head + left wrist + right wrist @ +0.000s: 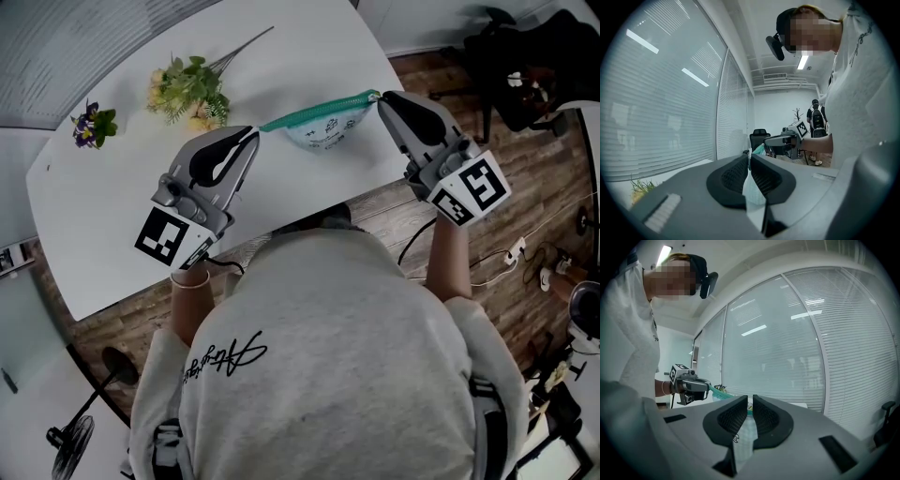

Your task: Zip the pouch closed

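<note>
I have the pale fabric pouch with a teal zip edge lifted just off the white oval table, in the upper middle of the head view. It is stretched between my two tools, so the teal edge runs as a taut line sloping up to the right. The left gripper is clamped on the pouch's left end. In the left gripper view its dark ribbed pads are pressed together at the lower centre of the frame, with light fabric pinched between them. The right gripper is clamped on the right end. In the right gripper view a strip of the same pale cloth runs down between its closed pads. Towards the upper left of the head view, on the table, lie a sprig of yellow and green artificial flowers and a small purple flower bunch, both well apart from the pouch. Brown wooden flooring fills the right side.
</note>
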Motion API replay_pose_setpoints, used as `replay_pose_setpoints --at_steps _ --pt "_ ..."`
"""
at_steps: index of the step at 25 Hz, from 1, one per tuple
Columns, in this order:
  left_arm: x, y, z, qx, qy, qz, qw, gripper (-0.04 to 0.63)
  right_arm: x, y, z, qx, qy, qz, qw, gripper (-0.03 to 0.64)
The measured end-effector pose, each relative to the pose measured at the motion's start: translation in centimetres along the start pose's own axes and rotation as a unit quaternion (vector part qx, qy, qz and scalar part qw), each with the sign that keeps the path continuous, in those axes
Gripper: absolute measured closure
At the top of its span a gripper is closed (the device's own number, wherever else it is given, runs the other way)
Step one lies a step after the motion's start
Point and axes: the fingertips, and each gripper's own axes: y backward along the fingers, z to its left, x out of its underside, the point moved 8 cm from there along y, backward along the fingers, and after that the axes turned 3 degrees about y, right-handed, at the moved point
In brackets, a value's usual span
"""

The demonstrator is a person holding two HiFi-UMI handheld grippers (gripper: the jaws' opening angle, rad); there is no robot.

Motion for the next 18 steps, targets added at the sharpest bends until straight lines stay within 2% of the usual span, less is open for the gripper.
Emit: replay_pose_setpoints --at_steps 18 --pt "-0.2 2.0 -0.1 0.008 -0.004 -0.007 0.9999 0.574 -0.4 0.7 2.5 -0.009 0.003 -0.003 1.0 0.581"
